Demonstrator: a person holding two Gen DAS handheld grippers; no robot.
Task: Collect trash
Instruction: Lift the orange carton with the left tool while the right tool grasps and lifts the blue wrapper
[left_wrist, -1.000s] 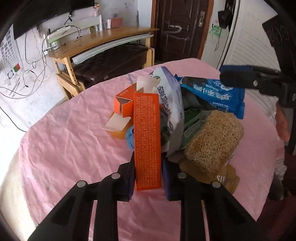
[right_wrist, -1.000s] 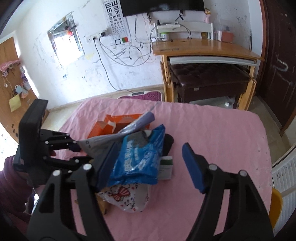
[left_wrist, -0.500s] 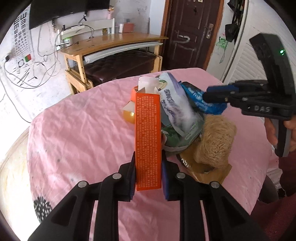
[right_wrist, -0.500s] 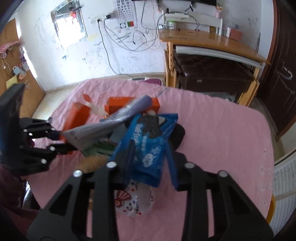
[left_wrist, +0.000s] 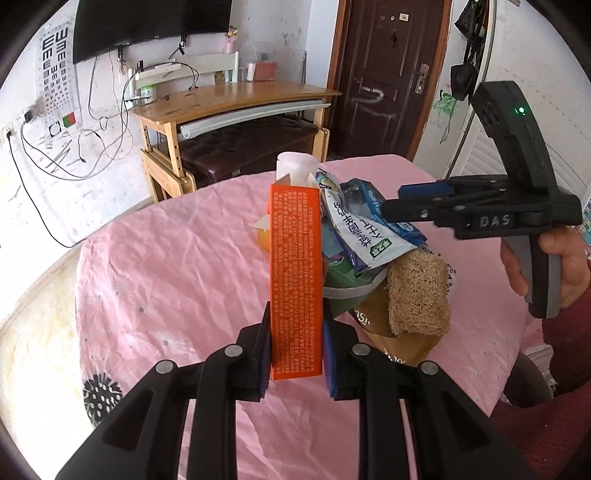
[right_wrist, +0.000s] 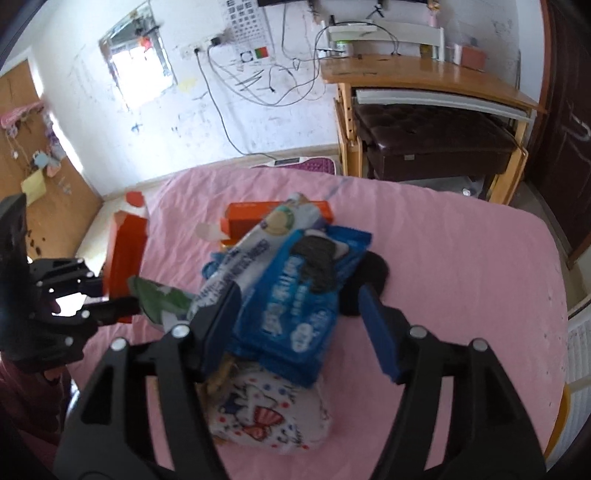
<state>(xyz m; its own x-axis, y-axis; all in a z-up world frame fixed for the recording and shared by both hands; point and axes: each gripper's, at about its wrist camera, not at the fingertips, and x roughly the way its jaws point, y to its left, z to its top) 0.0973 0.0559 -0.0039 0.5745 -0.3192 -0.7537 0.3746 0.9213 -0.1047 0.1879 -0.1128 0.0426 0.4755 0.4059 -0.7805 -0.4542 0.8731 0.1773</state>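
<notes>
Left wrist view: mounted behind the left gripper (left_wrist: 295, 343), angled steeply down over the pink tablecloth (left_wrist: 166, 280), close on the trash pile (left_wrist: 373, 258), facing the wooden desk (left_wrist: 236, 96) and dark door (left_wrist: 388, 74). Right wrist view: behind the right gripper (right_wrist: 299, 328), tilted down likewise, close above the same pile (right_wrist: 291, 280), facing the wired wall (right_wrist: 236, 88). Shared: pile, tablecloth, desk, each other's gripper.

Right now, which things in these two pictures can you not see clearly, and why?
- Print on the orange box in the left tongs: too small, left wrist view.
- Green packet: mostly covered by the white-and-blue pouch, left wrist view.
- Black object: partly behind the blue cookie wrapper and a finger of the right tongs, right wrist view.
- Whole pile: motion-blurred, right wrist view.
</notes>
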